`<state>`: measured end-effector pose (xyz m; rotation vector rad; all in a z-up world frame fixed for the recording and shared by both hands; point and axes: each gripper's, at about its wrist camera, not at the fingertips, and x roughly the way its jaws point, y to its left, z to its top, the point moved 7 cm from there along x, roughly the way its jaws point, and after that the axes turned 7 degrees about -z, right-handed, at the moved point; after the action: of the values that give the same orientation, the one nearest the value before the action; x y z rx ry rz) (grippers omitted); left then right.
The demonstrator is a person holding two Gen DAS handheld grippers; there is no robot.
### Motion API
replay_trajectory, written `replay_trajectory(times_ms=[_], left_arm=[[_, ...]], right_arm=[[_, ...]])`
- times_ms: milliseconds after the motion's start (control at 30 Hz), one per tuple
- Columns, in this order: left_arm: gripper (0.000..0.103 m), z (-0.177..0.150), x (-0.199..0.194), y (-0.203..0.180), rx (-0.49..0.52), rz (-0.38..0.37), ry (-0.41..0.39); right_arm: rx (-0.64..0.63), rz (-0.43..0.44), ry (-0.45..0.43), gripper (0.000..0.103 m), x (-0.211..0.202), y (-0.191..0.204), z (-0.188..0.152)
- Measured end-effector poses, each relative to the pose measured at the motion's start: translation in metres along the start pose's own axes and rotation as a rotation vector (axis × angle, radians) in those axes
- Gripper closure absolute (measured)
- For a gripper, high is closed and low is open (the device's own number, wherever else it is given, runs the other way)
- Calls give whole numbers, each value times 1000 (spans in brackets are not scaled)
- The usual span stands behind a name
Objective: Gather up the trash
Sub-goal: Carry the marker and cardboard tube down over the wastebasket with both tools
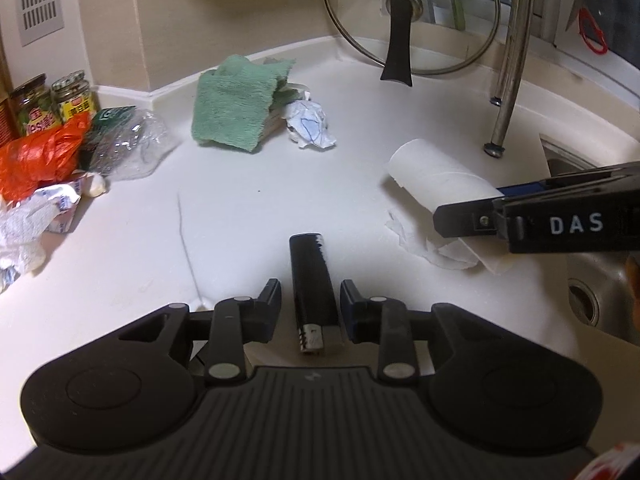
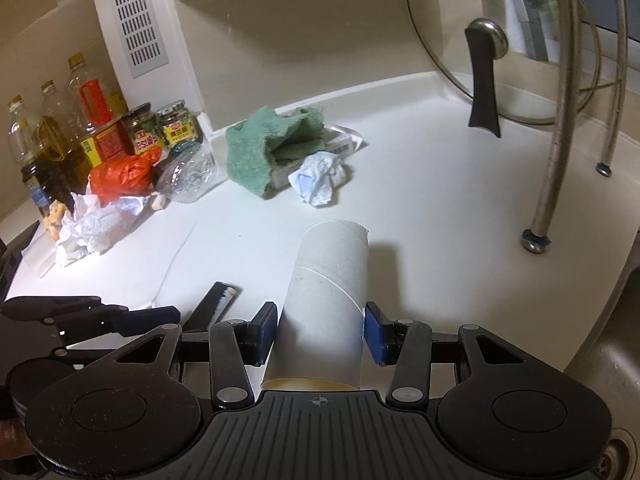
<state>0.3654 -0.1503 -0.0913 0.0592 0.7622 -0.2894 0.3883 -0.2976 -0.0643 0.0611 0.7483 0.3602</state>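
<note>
Lighter (image 1: 314, 286) base hidden behind left tool (image 1: 310, 300); slim glossy black body seen between parted pads, gaps visible both sides, not gripped. Tube's (image 2: 326, 300) near end cut off by right tool (image 2: 320, 330); matte cardboard cylinder clamped between pads. Crumpled paper (image 2: 318, 178) lies beyond on white table (image 2: 420, 200), beside green cloth (image 2: 260, 152).

Dim, warm light — fisheye-bent edges, sharp

Black ribbed left gripper (image 1: 310, 304), blue-padded right gripper (image 2: 320, 330) (lettered "DAS"), silver rivets.
</note>
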Motion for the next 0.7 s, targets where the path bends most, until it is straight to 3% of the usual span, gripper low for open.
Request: replay_trajectory(times_ms=[167,200,333,700], left_arm=[[75,5,7,-2,19,5,2],[83,6,8,-2,20,1,4],[84,4,3,-5,15,-9,3],[84,-10,-51,1,-56,-31,-44]], right_arm=[[17,-7,2,57,-1,-5,-3],[19,-7,2,57,-2,-5,-4],[24,-5,-3,57,-4,-5,-3],[42,76,0,57,-22,23,0]])
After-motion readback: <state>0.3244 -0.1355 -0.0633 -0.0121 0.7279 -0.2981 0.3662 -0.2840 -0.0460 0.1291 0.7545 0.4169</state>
